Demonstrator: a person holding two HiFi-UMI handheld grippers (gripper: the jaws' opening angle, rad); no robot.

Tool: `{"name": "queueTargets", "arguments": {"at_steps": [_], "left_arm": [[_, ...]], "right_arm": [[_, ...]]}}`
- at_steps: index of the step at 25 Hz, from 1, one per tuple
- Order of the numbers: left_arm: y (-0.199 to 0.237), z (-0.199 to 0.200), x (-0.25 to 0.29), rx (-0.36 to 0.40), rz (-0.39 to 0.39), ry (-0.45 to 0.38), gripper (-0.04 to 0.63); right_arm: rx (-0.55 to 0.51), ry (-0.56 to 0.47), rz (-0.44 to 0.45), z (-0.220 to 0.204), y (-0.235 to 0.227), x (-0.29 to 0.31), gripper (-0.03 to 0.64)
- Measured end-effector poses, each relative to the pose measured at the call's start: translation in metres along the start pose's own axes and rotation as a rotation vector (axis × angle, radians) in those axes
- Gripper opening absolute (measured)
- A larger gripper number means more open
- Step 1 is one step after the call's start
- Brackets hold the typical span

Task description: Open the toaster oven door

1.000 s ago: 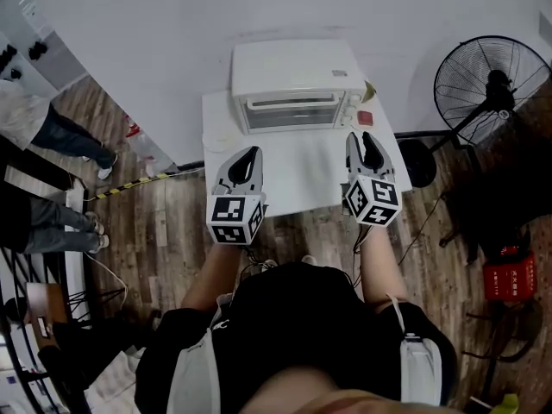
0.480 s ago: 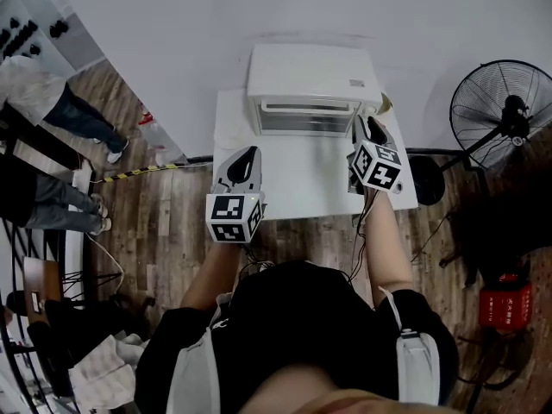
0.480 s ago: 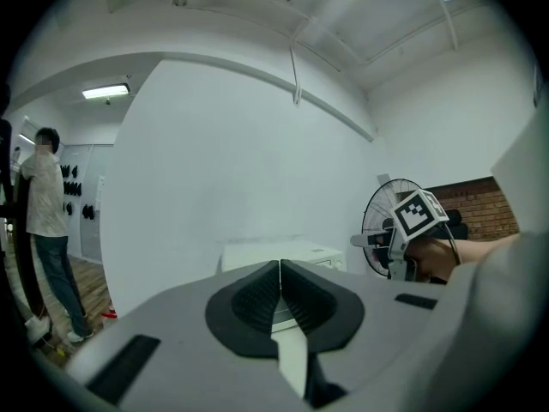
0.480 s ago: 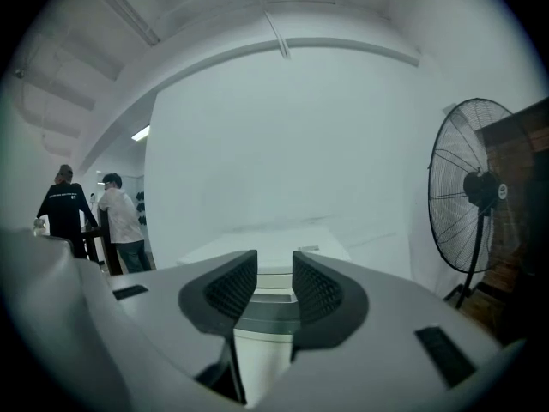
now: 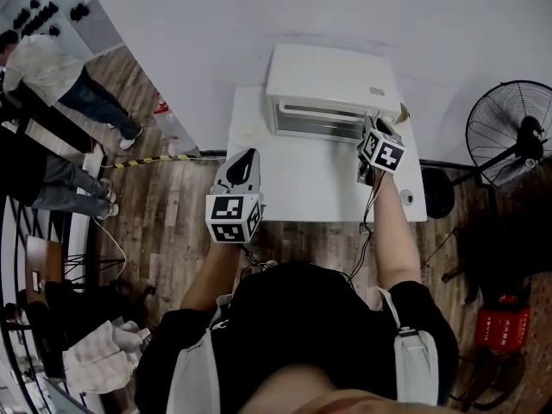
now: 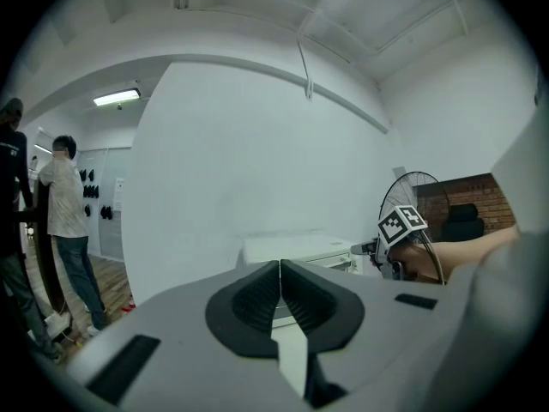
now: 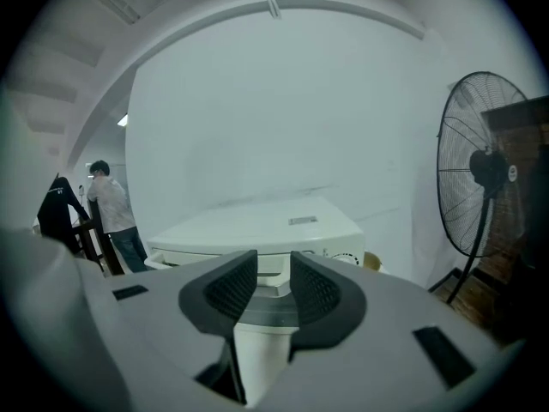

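Facing the white box-shaped toaster oven [image 5: 332, 72] just ahead, my right gripper [image 7: 273, 269], jaws spread empty, is nearer its door [image 5: 321, 121] than my closed left gripper [image 6: 280, 269].

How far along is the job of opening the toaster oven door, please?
Done: nothing yet; the toaster oven door looks closed. In hand: the right gripper is at its front, jaws apart, lined up with the handle, not gripping. The left gripper is shut, idle. Left: grip and pull the door open.
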State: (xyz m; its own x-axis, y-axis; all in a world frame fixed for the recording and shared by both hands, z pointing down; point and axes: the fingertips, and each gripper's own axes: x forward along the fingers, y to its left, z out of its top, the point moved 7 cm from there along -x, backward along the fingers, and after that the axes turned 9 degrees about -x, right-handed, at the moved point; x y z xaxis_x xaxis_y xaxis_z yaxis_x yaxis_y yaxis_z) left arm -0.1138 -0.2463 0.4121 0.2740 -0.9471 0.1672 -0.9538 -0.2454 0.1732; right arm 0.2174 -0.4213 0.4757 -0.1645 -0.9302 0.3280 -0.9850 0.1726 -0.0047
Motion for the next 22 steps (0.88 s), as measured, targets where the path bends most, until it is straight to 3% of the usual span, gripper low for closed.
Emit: {"name": "queueTargets", "arguments": {"at_steps": [4, 12, 22], "left_arm": [[0.006, -0.001, 0.000, 0.003, 0.026, 0.003, 0.015], [0.013, -0.006, -0.003, -0.006, 0.066, 0.018, 0.015], [0.016, -0.012, 0.000, -0.023, 0.057, 0.034, 0.015]], "right_arm": [[-0.069, 0.049, -0.024, -0.002, -0.003, 0.023, 0.117], [0.036, 0.207, 0.043, -0.012, -0.014, 0.048, 0.112], [-0.002, 0.247, 0.088, -0.010, -0.010, 0.042, 0.112]]}}
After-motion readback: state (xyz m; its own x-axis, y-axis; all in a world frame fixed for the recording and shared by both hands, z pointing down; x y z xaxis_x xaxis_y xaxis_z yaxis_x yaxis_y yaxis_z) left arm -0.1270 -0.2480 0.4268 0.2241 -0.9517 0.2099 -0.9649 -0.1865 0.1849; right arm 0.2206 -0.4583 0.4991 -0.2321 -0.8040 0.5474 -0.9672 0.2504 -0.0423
